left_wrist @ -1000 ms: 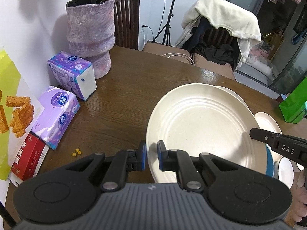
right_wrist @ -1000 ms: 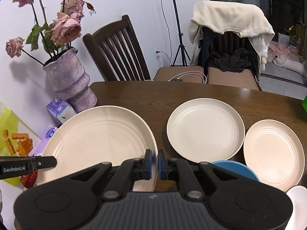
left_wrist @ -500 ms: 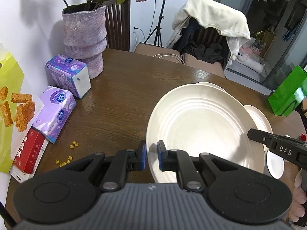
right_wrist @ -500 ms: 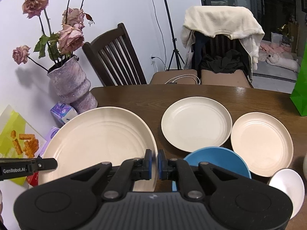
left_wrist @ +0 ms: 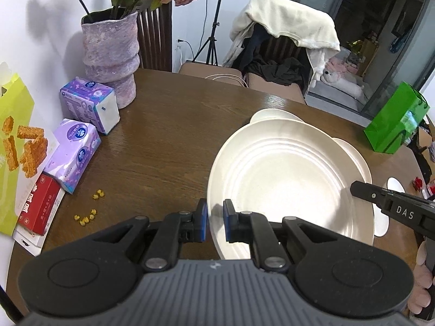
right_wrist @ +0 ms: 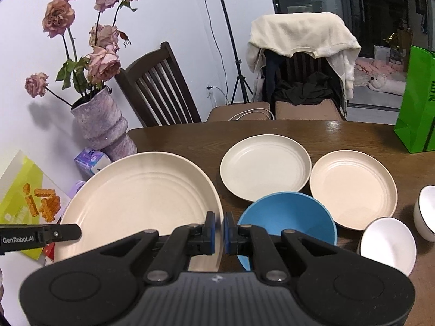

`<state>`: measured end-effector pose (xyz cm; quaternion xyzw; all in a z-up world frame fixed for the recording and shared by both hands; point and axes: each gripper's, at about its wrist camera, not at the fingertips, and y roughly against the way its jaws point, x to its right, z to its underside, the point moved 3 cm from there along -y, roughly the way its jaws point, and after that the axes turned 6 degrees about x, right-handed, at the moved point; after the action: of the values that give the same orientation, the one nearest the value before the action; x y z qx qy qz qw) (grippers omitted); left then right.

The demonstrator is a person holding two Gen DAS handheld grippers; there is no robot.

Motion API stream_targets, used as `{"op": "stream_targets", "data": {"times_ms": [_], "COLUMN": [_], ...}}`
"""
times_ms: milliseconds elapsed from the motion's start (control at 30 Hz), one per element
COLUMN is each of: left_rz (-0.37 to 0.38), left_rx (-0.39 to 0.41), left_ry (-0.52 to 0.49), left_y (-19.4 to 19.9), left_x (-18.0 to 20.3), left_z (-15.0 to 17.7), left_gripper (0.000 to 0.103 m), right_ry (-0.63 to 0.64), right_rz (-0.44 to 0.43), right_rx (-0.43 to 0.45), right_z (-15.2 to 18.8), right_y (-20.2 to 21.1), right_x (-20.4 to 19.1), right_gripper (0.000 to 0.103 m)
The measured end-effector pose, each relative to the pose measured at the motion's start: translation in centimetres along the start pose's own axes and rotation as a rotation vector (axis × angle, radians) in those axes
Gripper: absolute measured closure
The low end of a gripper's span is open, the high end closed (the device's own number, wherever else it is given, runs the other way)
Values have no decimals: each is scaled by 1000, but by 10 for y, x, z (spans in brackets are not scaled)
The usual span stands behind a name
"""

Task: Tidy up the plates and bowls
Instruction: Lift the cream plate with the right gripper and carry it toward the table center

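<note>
Carrying the large cream ridged plate (right_wrist: pixel 141 198), you have both claws clenched on its rim: left gripper (left_wrist: pixel 214 224) and right gripper (right_wrist: pixel 218 231) on opposite edges. The smaller cream plate (right_wrist: pixel 265 167) lies ahead and right of your right claw, so that hand is nearer.

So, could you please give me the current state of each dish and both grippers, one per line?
Large cream plate: lifted off the table, tilted, gripped at two rim spots.
Left gripper: shut on the plate's near-left rim.
Right gripper: shut on the plate's right rim.
Cream plate: flat on table, empty.
Peach plate: flat on table, empty.
Blue bowl: upright, empty.
White bowl: upright, empty.
</note>
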<state>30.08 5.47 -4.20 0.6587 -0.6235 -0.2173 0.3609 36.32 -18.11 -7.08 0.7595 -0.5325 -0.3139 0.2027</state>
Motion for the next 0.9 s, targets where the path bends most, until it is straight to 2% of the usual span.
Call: {"op": "stream_targets", "data": {"times_ms": [900], "left_rz": [84], "left_rx": [-6], "left_ry": [-42], "left_y": [41], "left_x": [34], "left_z": [43], "left_gripper": [91], "right_ry": [-22], "right_rz": [73], "right_rx": [36], "right_z": [43], "right_y": [82], "right_x": [20], "right_gripper": [96]}}
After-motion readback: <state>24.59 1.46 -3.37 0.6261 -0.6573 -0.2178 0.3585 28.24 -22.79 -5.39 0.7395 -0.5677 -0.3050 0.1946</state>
